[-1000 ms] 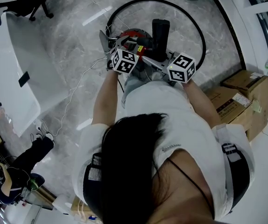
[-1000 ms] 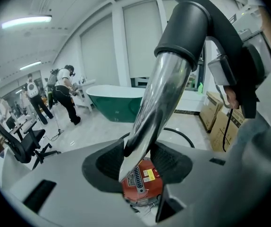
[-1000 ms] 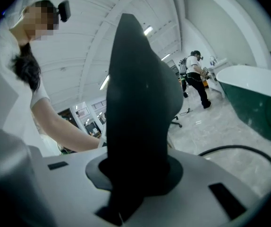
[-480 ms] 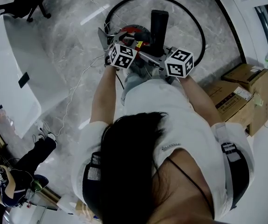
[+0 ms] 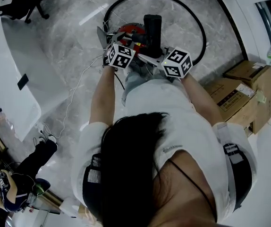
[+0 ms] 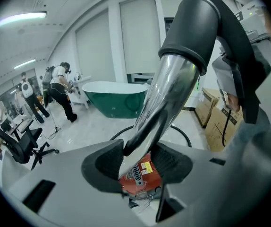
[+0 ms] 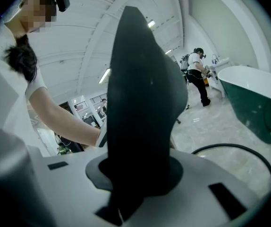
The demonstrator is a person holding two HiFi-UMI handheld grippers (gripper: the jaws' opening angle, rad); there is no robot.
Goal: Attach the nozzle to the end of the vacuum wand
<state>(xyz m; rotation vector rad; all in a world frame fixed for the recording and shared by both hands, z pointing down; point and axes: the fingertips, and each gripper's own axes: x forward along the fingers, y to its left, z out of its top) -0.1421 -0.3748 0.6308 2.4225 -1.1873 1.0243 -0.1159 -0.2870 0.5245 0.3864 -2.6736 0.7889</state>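
The chrome vacuum wand [image 6: 166, 103] runs up between the pads of my left gripper [image 6: 138, 162], which is shut on it. A black nozzle [image 6: 197, 27] sits with its collar over the wand's upper end. My right gripper [image 7: 135, 174] is shut on that same black nozzle [image 7: 142, 112], which fills its view. In the head view both grippers, the left gripper [image 5: 109, 39] and the right gripper [image 5: 149, 56], are held close together in front of the person, above the red vacuum body [image 5: 131, 34], with the nozzle [image 5: 152, 30] between them.
A black hose [image 5: 199, 27] loops on the marble floor around the vacuum. Cardboard boxes [image 5: 241, 86] stand at the right and a white tub [image 5: 17, 74] at the left. A green bathtub [image 6: 116, 96] and several people [image 6: 60, 91] are farther off.
Both grips are the same. The grippers with the wand and nozzle have drifted slightly up and left in the head view, and the boxes have shifted with them.
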